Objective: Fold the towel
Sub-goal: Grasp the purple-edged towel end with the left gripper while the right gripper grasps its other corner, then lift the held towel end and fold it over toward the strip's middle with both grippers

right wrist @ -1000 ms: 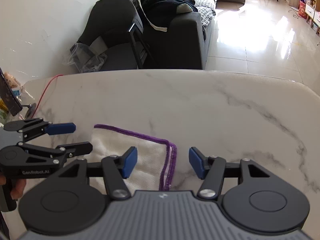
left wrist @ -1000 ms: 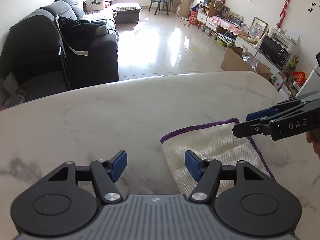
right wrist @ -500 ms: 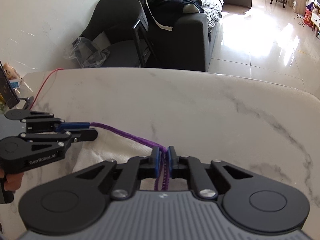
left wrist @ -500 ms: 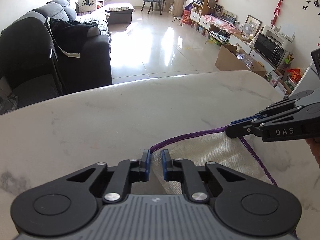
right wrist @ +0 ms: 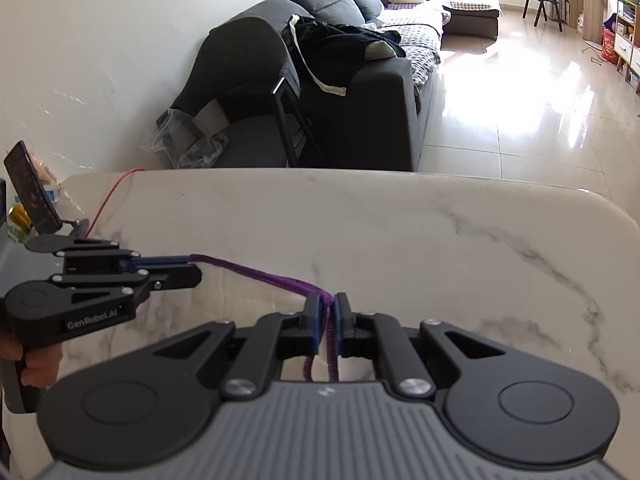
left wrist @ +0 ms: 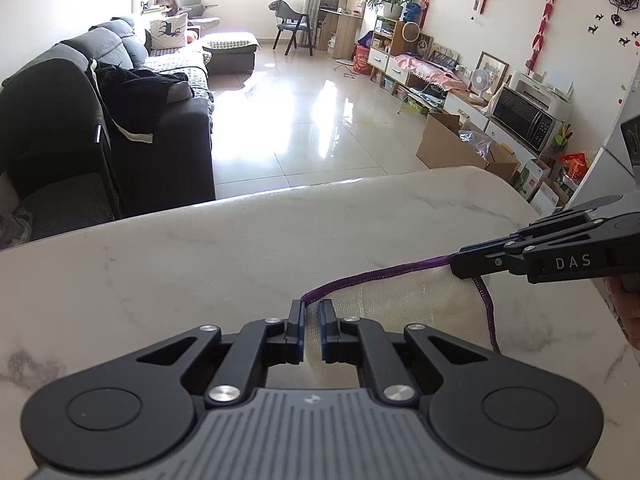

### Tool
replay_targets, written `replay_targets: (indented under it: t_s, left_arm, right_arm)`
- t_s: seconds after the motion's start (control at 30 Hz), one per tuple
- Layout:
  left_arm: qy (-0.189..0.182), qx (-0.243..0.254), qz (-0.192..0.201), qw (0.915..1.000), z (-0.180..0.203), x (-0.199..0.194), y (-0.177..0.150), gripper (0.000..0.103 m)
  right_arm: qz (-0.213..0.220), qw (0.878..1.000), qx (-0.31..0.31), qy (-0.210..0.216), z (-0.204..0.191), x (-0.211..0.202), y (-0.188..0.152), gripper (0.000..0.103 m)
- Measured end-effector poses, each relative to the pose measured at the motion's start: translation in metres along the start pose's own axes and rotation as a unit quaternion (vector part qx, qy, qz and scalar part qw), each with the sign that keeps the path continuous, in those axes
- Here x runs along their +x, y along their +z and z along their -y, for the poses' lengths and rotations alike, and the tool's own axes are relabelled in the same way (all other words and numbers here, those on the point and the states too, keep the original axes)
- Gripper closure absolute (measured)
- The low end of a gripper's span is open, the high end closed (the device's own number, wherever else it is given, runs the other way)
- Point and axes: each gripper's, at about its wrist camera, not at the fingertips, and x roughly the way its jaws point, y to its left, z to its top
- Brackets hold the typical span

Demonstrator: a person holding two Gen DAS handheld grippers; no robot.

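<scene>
Left tool (left wrist: pixel 311 330), jaws narrowed onto one corner of the towel (left wrist: pixel 416 300), purple hem pinched between the blue pads. Right tool (right wrist: pixel 327 322), jaws likewise closed on the neighbouring corner, doubled purple hem running down between its pads. In the left wrist view, right tool (left wrist: pixel 466 264) entering from the right edge, tip clamped on the same hem; in the right wrist view, left tool (right wrist: pixel 188 266) entering from the left edge, grasping the far end. Purple hem (right wrist: pixel 260 278) stretched nearly straight between the two tools, raised off the surface. Cream towel body hanging from that edge, lower part resting on the white marble bench (left wrist: pixel 200 264). Beyond the bench: dark sofa (left wrist: pixel 120 120) with black clothing draped over it, glossy tiled floor (left wrist: pixel 304 120).
</scene>
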Motion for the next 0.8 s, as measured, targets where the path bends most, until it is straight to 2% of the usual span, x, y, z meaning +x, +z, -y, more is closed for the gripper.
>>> replay_targets:
  t_s: [0.4,0.6,0.67,0.7,0.73,0.8]
  left_arm:
    - [0.002,0.019,0.019,0.9996,0.020,-0.036,-0.021,0.098]
    - [-0.014,0.022,0.020,0.9995,0.026,-0.048,-0.038,0.097]
    - [-0.024,0.021,0.016,0.9994,0.026,-0.051,-0.042,0.091]
    - [-0.029,0.016,0.012,0.9994,0.024,-0.052,-0.043,0.084]
    - [-0.034,0.005,0.005,0.9994,0.021,-0.053,-0.044,0.071]
    - [-0.043,-0.020,-0.001,0.9989,0.012,-0.055,-0.045,0.054]
  right_arm:
    - [0.028,0.999,-0.014,0.007,-0.017,-0.038,-0.026,0.095]
    - [0.032,0.999,-0.029,0.021,-0.032,-0.050,-0.044,0.095]
    - [0.030,0.999,-0.038,0.025,-0.038,-0.053,-0.052,0.095]
    - [0.028,0.998,-0.041,0.025,-0.039,-0.053,-0.054,0.095]
    - [0.027,0.998,-0.045,0.025,-0.041,-0.054,-0.057,0.095]
    - [0.023,0.998,-0.050,0.026,-0.044,-0.054,-0.064,0.095]
